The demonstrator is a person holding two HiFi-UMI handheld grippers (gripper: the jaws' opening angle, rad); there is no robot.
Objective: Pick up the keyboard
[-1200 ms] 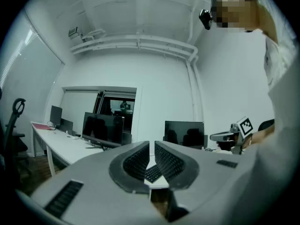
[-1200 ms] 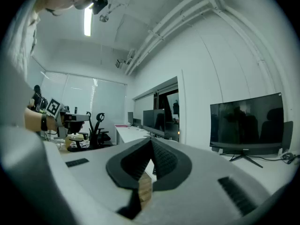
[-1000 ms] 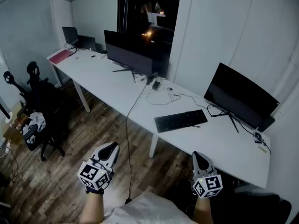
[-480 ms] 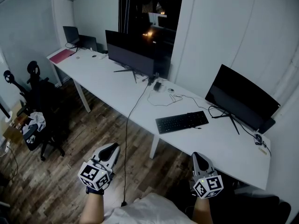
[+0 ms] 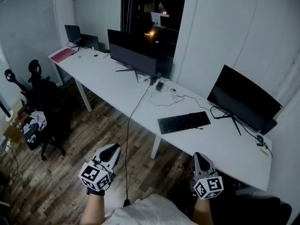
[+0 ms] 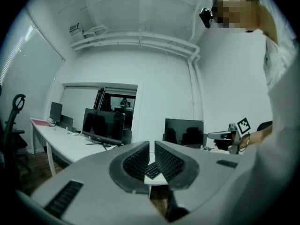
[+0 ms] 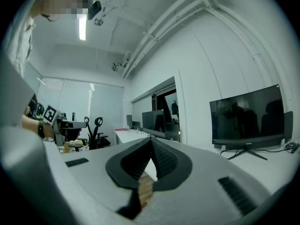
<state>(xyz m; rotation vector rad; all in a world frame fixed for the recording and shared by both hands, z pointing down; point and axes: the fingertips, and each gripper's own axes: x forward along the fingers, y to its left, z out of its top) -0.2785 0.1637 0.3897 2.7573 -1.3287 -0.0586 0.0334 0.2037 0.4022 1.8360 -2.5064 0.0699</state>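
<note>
Near the right end of the long white bench (image 5: pixel 115 86) lies the black keyboard (image 5: pixel 183 122). It lies flat, close to the near edge. A big dark screen (image 5: pixel 243 100) stands just behind it to the right. Another dark screen (image 5: pixel 133 53) stands farther off to the left. Thin wires (image 5: pixel 171 97) curl on the bench behind the keyboard, and one black cable (image 5: pixel 129 139) hangs down to the wood floor (image 5: pixel 101 130).

The left hand-held gripper (image 5: pixel 112 147) is low and near, over the floor, well apart from the bench. It is clenched, with its two jaws close together and nothing in them. The right hand-held gripper (image 5: pixel 199 155) is low on the right side, near the front of the bench but not touching it. It is clenched tight too, and it holds nothing.

A black chair (image 5: pixel 44 102) stands on the floor far to the left.
</note>
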